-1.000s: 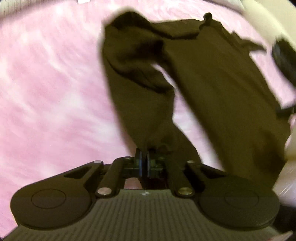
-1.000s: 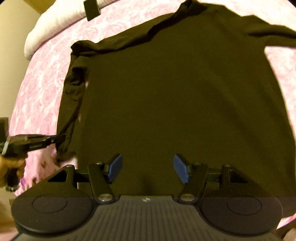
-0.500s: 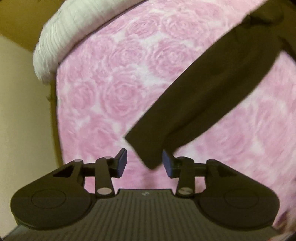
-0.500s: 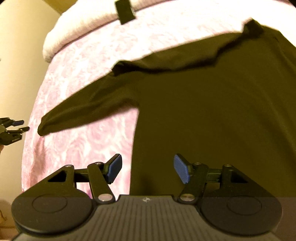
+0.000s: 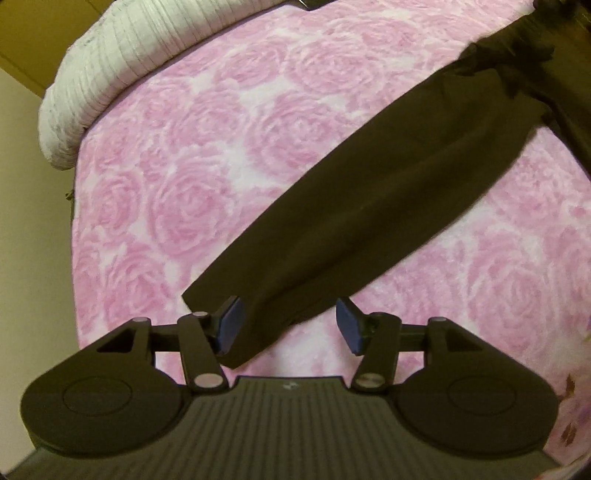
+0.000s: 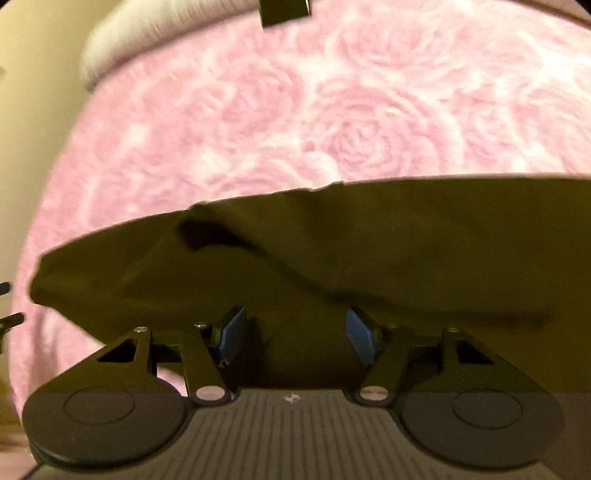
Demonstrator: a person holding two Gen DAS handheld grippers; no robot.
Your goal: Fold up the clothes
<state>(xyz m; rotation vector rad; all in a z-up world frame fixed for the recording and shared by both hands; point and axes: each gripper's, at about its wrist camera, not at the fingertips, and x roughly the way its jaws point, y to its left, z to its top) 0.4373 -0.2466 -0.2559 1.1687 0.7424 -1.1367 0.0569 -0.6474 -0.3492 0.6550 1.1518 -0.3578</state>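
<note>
Right now, on my left wrist camera, the left gripper [image 5: 288, 325] points steeply down at the bed, its jaws opening, about halfway apart. The cuff end of the dark sleeve [image 5: 369, 206] lies between the blue pads [image 5: 231, 321], but they do not press on it; the left pad overlaps the cuff's edge. The sleeve lies flat on the pink rose-patterned bedspread [image 5: 192, 192], its long axis running diagonally from the cuff at lower left up to the shoulder at upper right, where it joins the body of the dark shirt [image 5: 569, 85]. A white ribbed pillow [image 5: 110, 74] sits along the bedspread's far left edge, well apart from the sleeve. Nothing I can see holds anything else.

On my right wrist camera, which is blurred, the right gripper [image 6: 293, 338] hangs over the shirt [image 6: 406, 251], jaws fairly wide and closing, with dark cloth below the gap; I think the pads are not yet pinching it. The shirt stretches across the frame from left to right, with a crease slanting through it. Beyond lies bedspread [image 6: 295, 122], and a small dark block [image 6: 284, 11] at the top edge.
</note>
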